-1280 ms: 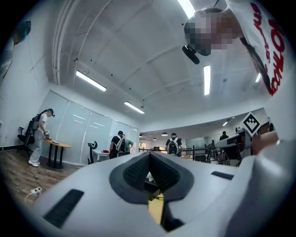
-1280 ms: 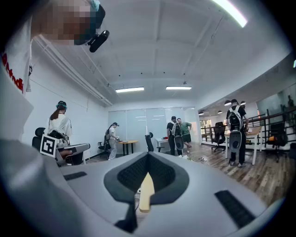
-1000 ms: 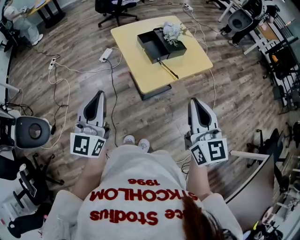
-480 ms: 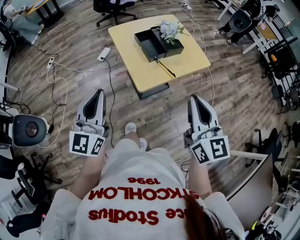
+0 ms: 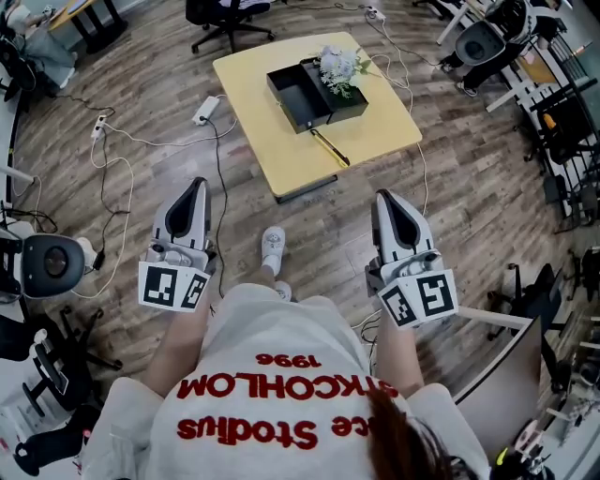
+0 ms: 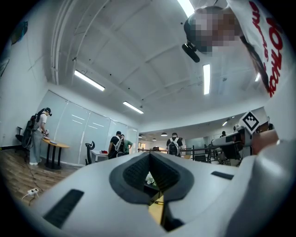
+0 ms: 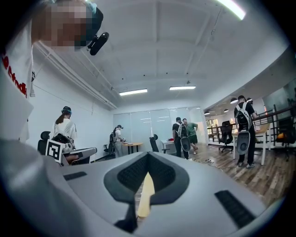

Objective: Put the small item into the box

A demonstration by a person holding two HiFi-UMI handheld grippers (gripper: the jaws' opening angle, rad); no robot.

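Note:
A black box [image 5: 296,95] lies open on the yellow table [image 5: 375,127] far ahead, its lid beside it under a bunch of white flowers [image 5: 337,64]. A thin dark and gold item [image 5: 330,147] lies on the table nearer to me. My left gripper [image 5: 199,185] and right gripper [image 5: 383,195] are held level over the wooden floor, well short of the table, both shut with nothing in them. In the left gripper view the left gripper [image 6: 149,156] has the flowers [image 6: 149,177] showing below its tips. The right gripper [image 7: 148,157] shows a yellow sliver of table [image 7: 145,196].
Cables and a power strip [image 5: 205,110] lie on the floor left of the table. Office chairs [image 5: 228,13] stand behind it, another chair [image 5: 49,265] at my left, desks and chairs [image 5: 487,37] at the right. My shoe [image 5: 273,246] is forward. Several people stand in the room.
I have stepped towards the table, one shoe now forward. Both grippers have moved forward with me and stay shut.

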